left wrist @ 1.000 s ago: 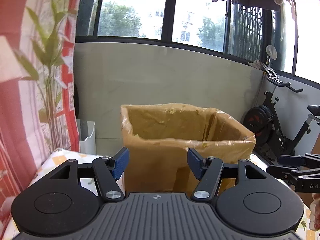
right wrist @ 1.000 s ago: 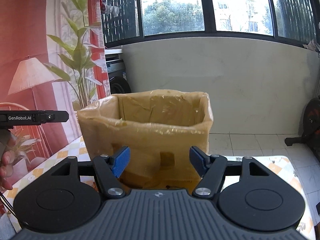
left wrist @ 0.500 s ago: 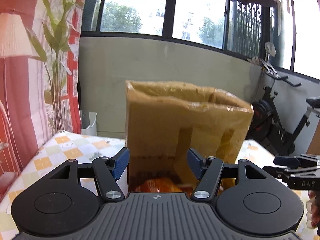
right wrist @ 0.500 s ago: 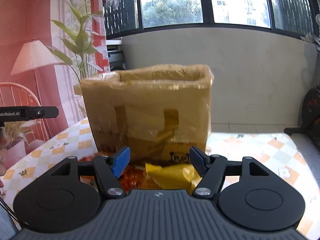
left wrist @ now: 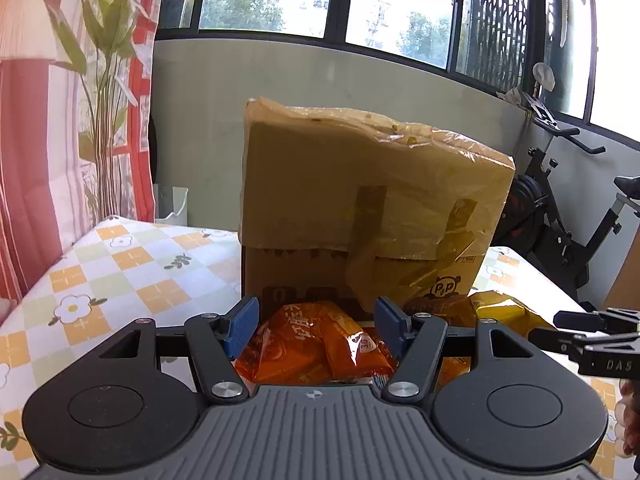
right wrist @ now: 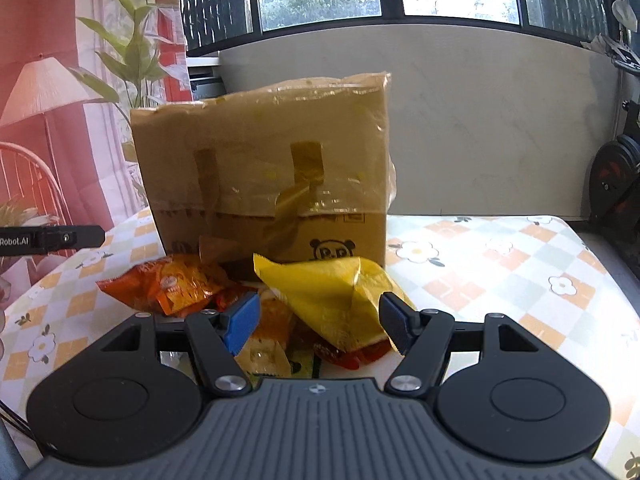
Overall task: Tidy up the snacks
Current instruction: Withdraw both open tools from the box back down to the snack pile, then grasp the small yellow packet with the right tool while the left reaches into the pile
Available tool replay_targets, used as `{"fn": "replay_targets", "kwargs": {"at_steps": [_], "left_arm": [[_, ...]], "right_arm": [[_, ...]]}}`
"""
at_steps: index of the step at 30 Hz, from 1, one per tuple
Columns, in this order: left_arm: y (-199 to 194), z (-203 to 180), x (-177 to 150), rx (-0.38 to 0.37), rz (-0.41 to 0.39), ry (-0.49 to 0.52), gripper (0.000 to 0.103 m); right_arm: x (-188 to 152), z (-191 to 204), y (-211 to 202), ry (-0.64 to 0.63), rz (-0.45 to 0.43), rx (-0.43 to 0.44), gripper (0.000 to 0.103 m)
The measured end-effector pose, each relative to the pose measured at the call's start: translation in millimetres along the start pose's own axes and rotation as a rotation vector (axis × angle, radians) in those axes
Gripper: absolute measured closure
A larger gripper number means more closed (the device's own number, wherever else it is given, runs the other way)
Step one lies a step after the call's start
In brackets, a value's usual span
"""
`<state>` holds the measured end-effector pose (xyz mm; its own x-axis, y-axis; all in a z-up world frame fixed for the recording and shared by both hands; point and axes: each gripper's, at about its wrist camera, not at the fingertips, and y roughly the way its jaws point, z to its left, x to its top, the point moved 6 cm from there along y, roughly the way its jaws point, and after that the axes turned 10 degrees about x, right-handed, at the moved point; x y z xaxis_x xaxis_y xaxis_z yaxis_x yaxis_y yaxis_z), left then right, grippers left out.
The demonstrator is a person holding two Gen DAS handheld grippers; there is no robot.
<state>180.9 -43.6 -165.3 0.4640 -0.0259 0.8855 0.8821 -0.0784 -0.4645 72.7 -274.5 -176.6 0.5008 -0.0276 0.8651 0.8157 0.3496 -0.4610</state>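
Note:
A tall cardboard box [left wrist: 360, 200] with a plastic liner stands on the table; it also shows in the right wrist view [right wrist: 272, 168]. Several snack packets lie in front of it. My left gripper [left wrist: 314, 326] is open, low over an orange packet [left wrist: 316, 344] that lies between its fingers. My right gripper [right wrist: 320, 326] is open over a yellow packet [right wrist: 332, 300], with an orange packet [right wrist: 168, 284] to its left and smaller packets underneath. The yellow packet also shows in the left wrist view [left wrist: 500, 312]. Neither gripper holds anything.
The table wears a checked flower-print cloth [right wrist: 500, 264]. The right gripper's side shows at the right edge of the left wrist view [left wrist: 592, 344]. An exercise bike [left wrist: 560, 220] stands beyond the table's right side; a patterned curtain [left wrist: 60, 120] hangs left.
Both grippers have dropped from box-rim height to near the table. The box's inside is out of sight and the snack packets have come into view. Both stay open.

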Motion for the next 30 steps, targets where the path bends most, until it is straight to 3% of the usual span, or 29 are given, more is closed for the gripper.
{"fn": "replay_targets", "kwargs": {"at_steps": [16,22,30], "left_arm": [[14,-13,-34,-0.035,0.1,-0.001,0.037],[15,-17,-42,-0.05,0.12,0.005,0.037],[16,-18,-51,-0.056,0.138,0.002,0.037]], "right_arm": [[-16,-3,-16,0.018,-0.008,0.003,0.034],[-39,20,2,-0.015,0.1,0.072,0.034],[-62,24,16,-0.162,0.259,0.068,0.034]]}}
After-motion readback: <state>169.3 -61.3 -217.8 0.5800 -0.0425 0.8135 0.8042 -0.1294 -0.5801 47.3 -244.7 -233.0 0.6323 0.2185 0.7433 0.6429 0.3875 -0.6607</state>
